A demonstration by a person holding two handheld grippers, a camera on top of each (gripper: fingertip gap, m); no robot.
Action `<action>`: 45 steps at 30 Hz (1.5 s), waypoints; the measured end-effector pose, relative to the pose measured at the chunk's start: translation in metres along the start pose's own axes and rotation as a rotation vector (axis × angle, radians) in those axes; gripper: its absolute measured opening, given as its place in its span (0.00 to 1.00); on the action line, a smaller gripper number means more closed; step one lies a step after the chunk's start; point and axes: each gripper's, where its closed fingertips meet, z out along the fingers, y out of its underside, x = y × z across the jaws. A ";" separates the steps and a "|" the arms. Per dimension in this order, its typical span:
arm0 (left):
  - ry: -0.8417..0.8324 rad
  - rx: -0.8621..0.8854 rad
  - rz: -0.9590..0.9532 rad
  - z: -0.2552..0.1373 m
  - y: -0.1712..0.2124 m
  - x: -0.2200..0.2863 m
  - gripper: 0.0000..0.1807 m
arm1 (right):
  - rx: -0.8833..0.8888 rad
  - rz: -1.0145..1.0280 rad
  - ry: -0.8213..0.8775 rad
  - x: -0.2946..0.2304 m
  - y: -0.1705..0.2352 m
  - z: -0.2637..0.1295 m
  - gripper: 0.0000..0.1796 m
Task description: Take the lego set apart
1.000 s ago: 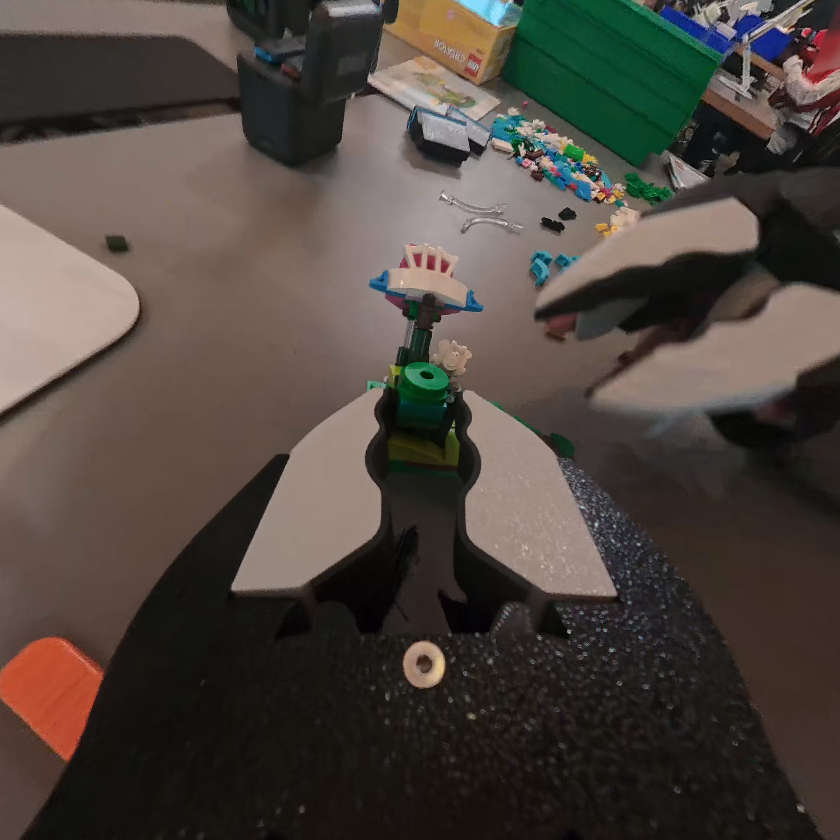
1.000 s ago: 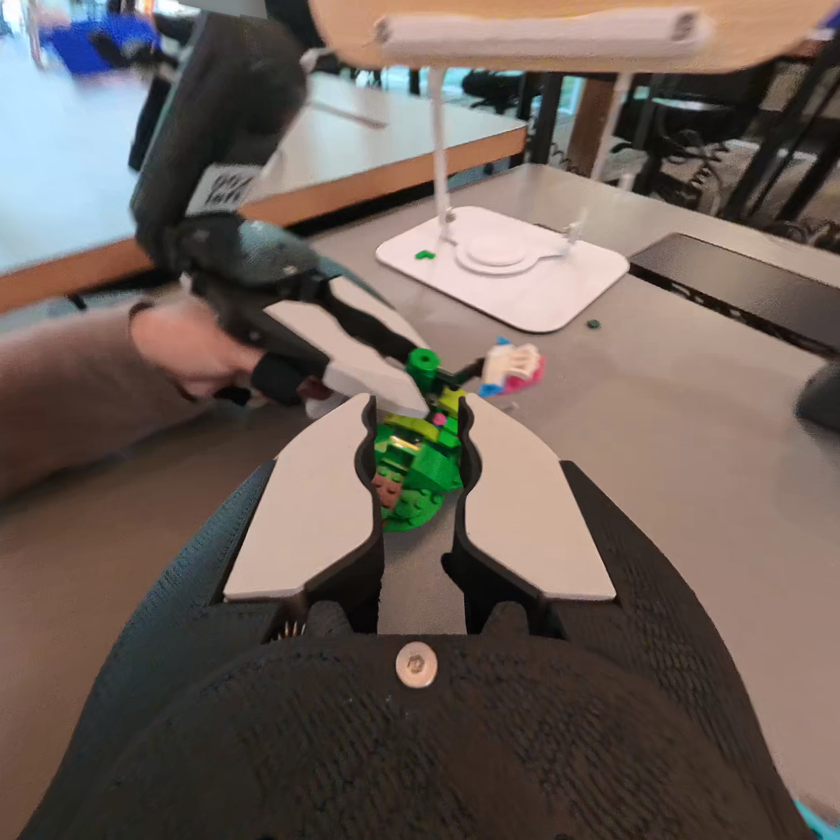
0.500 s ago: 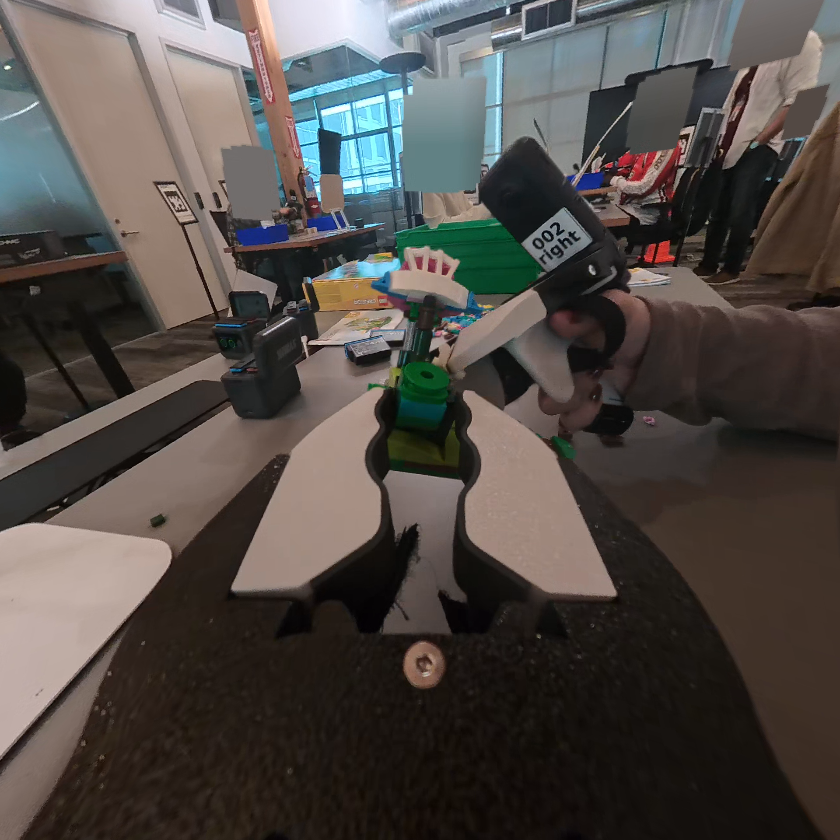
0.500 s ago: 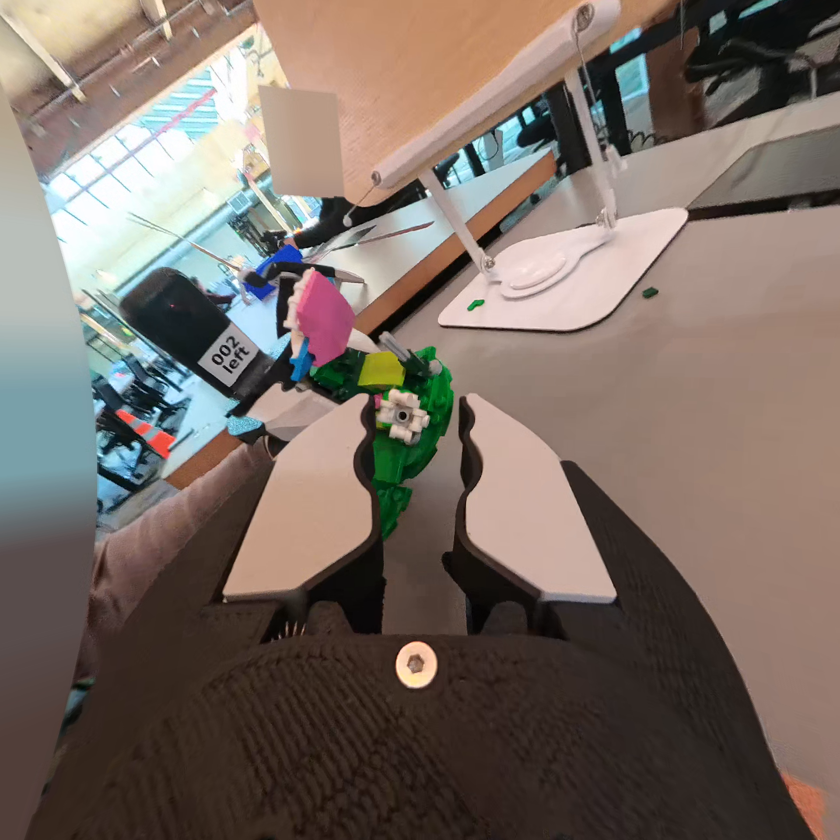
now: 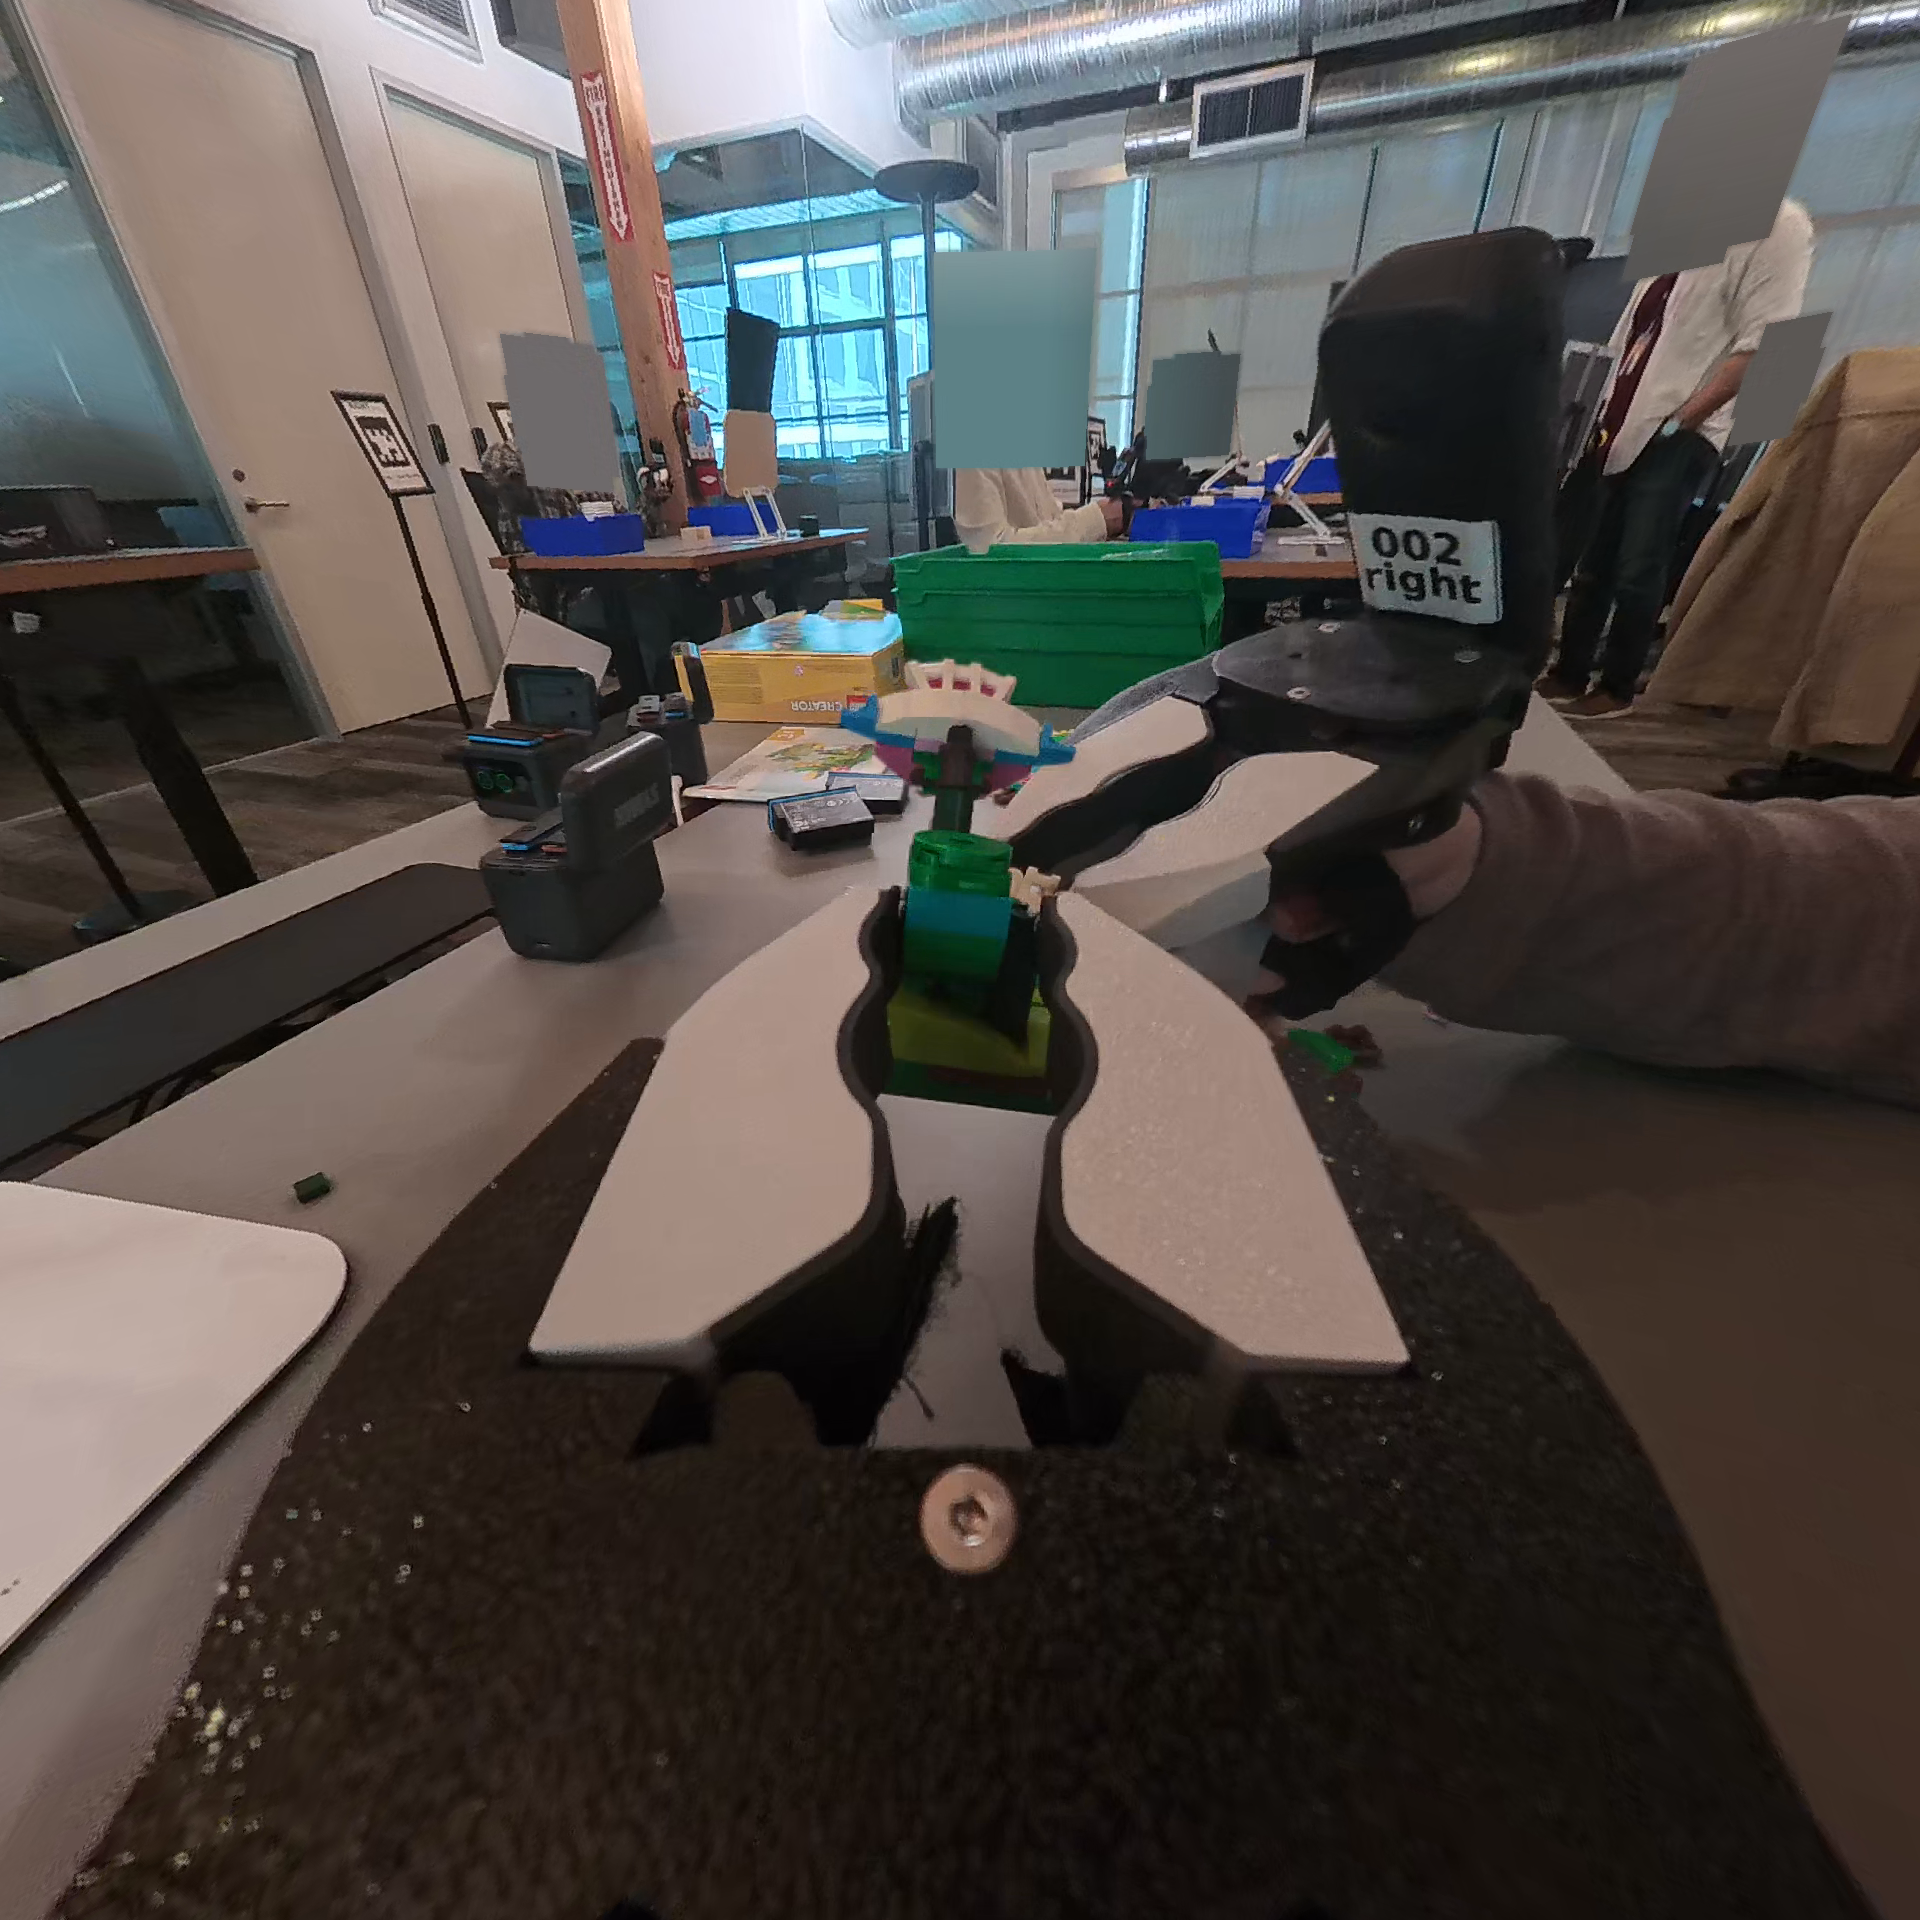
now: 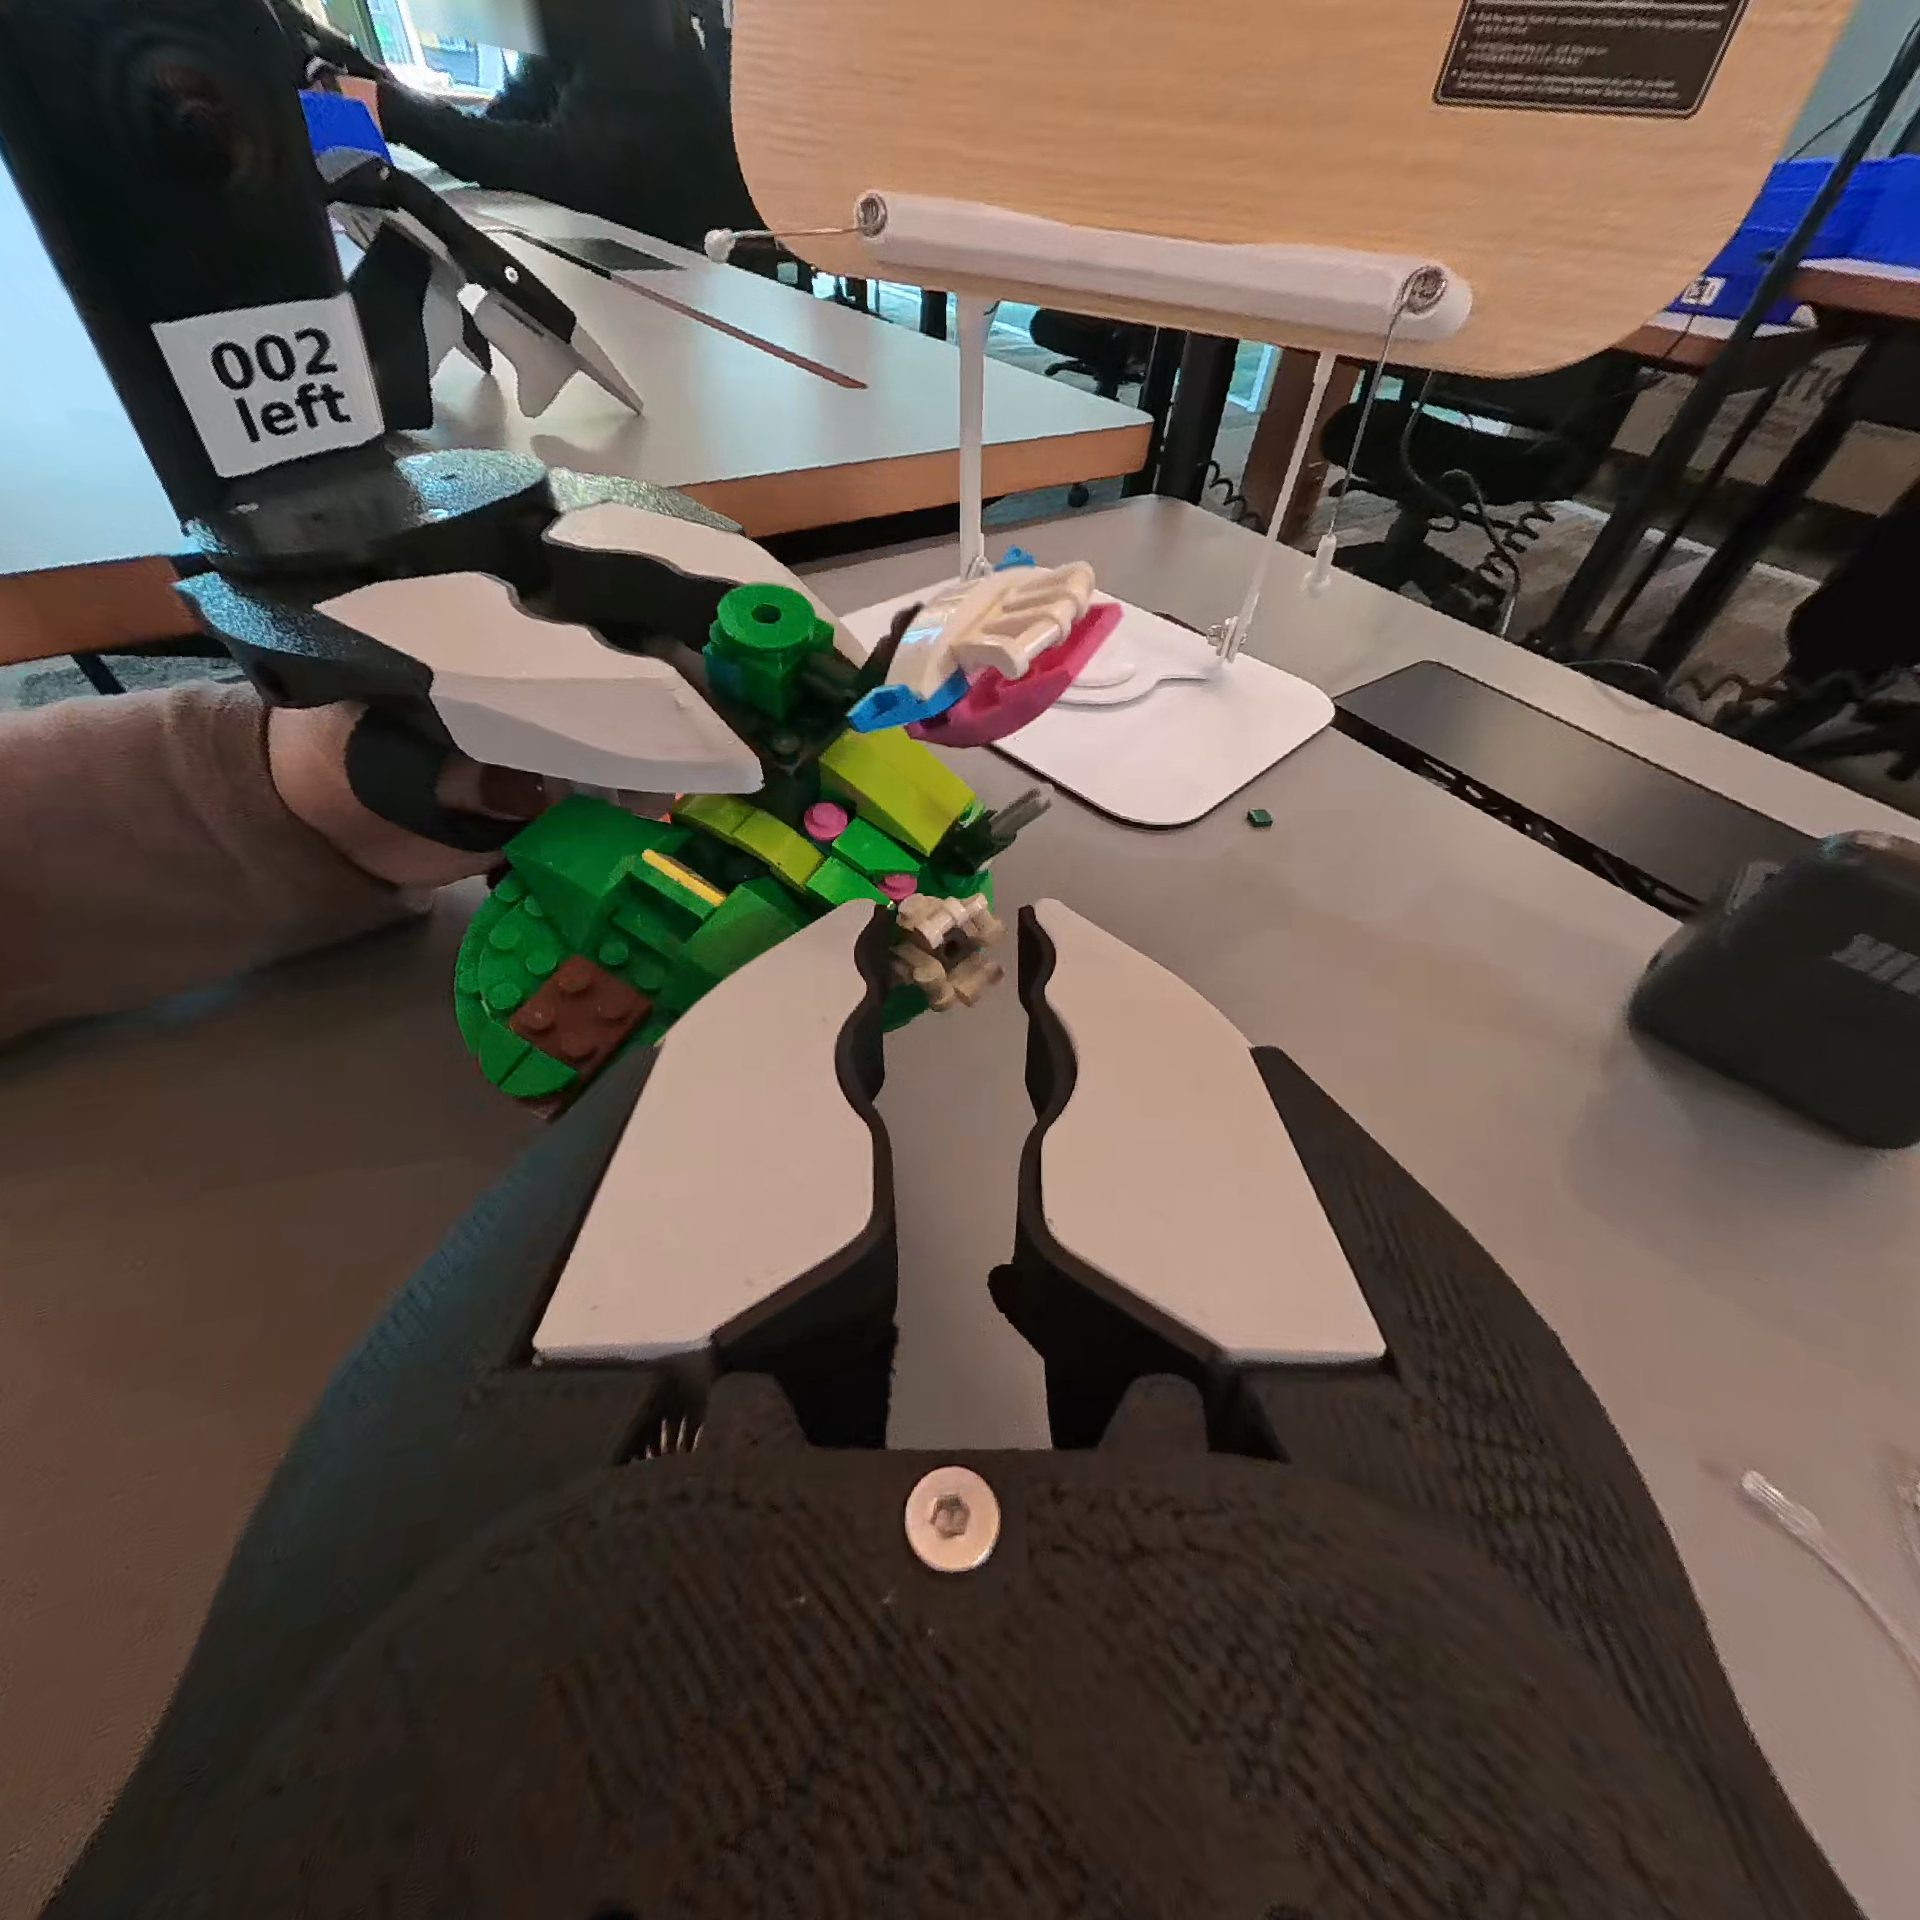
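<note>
The lego set (image 6: 727,883), a green build on a rounded green base with a brown plate at its near edge, is held tilted above the grey desk (image 6: 1403,1039), its stem carrying a white, pink and blue flower head (image 6: 997,655) that leans toward the far right. In the left wrist view the same lego set (image 5: 961,966) stands straight ahead, with the flower head (image 5: 951,717) on top. The left tool (image 5: 961,935) is clamped on the set's green, blue and lime stack, both pads pressed to its sides; in the right wrist view the left tool (image 6: 717,717) reaches in from the left, and the hand (image 6: 405,790) holding it shows below it. The right tool (image 6: 951,935) has its jaws parted, with a small white flower piece (image 6: 951,945) between the tips; I cannot tell whether the pads touch it. From the left wrist view the right tool (image 5: 1049,842) comes in from the right, tips just beside the set's top. Beyond lie a white stand base (image 6: 1195,748), a small loose green piece (image 6: 1260,818), black charger cases (image 5: 582,862), a yellow box (image 5: 800,675) and stacked green bins (image 5: 1060,613).
</note>
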 end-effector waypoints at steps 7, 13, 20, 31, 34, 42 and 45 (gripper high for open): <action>0.014 0.012 0.012 0.001 -0.001 0.004 0.14 | -0.008 0.127 -0.123 -0.006 0.004 -0.002 0.10; -0.094 -0.164 0.022 0.009 0.019 -0.006 0.14 | -0.052 -0.124 0.122 0.016 0.006 -0.001 0.09; -0.165 -0.262 -0.041 0.012 0.034 -0.015 0.14 | -0.076 -0.585 0.449 0.027 -0.003 -0.004 0.10; -0.233 -0.350 -0.185 -0.004 0.056 -0.038 0.13 | -0.169 -0.243 0.256 0.031 0.025 -0.001 0.10; -0.243 -0.415 -0.100 -0.008 0.064 -0.040 0.13 | -0.357 -0.241 0.152 0.023 0.054 0.000 0.10; -0.204 -0.434 0.077 -0.007 0.065 -0.033 0.13 | -0.236 -0.048 0.005 0.001 0.037 0.003 0.27; -0.114 -0.367 0.175 0.001 0.055 -0.015 0.13 | -0.042 0.127 -0.044 -0.005 0.008 0.003 0.26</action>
